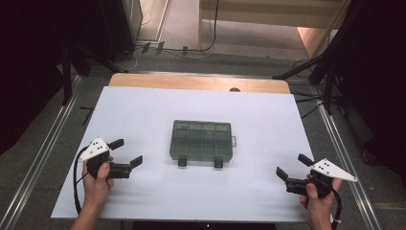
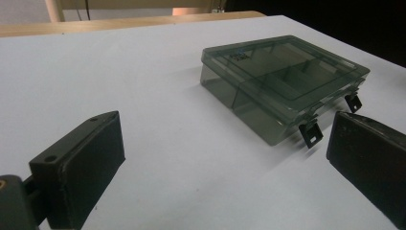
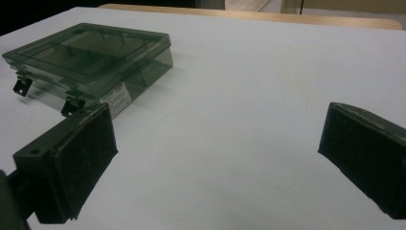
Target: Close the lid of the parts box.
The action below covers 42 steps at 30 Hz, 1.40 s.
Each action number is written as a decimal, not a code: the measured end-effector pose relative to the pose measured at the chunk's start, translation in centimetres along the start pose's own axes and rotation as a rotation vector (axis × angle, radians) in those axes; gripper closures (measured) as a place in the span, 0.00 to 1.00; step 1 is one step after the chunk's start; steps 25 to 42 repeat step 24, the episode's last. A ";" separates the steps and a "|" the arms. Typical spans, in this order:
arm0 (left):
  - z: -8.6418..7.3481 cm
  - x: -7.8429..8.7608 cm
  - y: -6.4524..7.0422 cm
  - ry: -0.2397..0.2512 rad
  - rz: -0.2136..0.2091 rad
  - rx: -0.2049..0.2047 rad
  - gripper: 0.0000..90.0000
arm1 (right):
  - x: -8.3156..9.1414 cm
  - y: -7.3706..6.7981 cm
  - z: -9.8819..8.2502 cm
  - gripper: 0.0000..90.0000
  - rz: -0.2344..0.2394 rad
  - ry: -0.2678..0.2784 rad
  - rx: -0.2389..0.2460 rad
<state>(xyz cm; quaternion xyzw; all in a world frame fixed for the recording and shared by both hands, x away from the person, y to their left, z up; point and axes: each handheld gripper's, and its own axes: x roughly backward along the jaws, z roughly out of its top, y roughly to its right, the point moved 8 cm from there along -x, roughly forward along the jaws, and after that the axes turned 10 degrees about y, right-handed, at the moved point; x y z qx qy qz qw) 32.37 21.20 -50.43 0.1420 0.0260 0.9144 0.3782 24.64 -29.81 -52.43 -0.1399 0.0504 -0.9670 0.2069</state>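
1. High view: a smoky clear compartment box sits mid-table on the white table, lid down, two black latches hanging at its near edge. The left gripper and the right gripper flank it, well apart, both spread and holding nothing.
2. Left gripper view: wide jaws frame the box ahead, right of centre.
3. Right gripper view: spread jaws; the box lies far left.
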 end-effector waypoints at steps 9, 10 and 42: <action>-0.6 2.4 -1.3 0.006 0.033 0.011 0.00 | 0.1 0.1 0.0 0.00 -0.004 0.001 0.009; -0.7 2.5 -1.4 0.001 0.034 0.010 0.00 | 0.1 0.1 0.0 0.00 -0.005 0.001 0.007; -0.9 2.6 -1.6 -0.006 0.040 0.006 0.00 | 0.1 -0.2 0.1 0.00 0.003 0.007 0.003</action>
